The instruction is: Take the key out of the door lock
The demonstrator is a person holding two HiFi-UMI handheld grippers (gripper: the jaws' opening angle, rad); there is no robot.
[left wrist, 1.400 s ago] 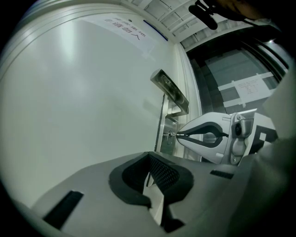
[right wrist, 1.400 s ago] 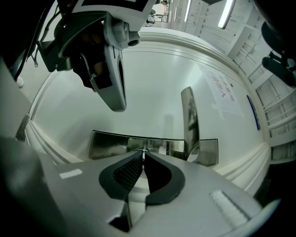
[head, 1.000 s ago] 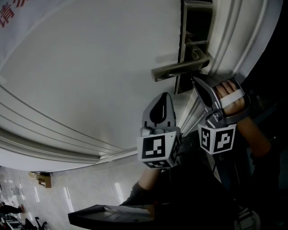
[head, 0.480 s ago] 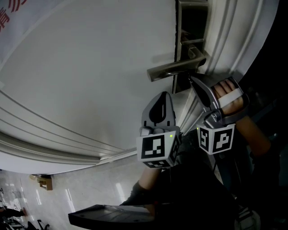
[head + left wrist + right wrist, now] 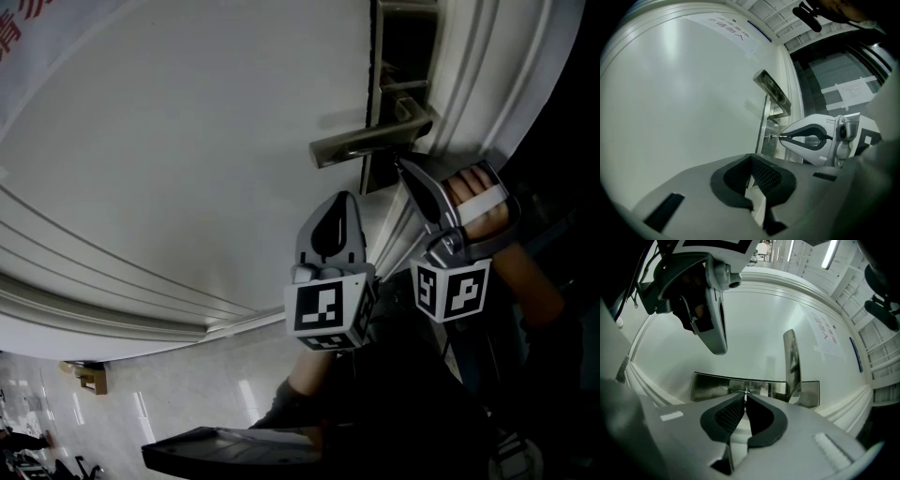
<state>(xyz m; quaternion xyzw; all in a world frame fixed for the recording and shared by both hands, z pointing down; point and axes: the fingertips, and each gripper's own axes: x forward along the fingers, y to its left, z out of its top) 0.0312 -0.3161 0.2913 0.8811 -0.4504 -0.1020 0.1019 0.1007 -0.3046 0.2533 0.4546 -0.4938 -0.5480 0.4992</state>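
Two grippers face the white door (image 5: 187, 141). The right gripper (image 5: 746, 398) is pinched on the key (image 5: 772, 136), which sits in the lock plate (image 5: 712, 385). The left gripper (image 5: 751, 158) nearby is closed on nothing.

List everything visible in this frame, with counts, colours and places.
white door: one, white, fills most of each view.
silver lock plate: one, brushed metal, near the door's edge.
silver lever handle: one, metal, on the lock plate.
small metal key: one, silver, in the plate's keyhole.
white paper notice: one, white with red print, stuck on the door.
pale glossy floor: one, light tiles, below the door.
left gripper: one, grey, fingers shut and empty, held off the door.
right gripper: one, grey, fingers shut on the key.
hand: one, holding the right gripper.
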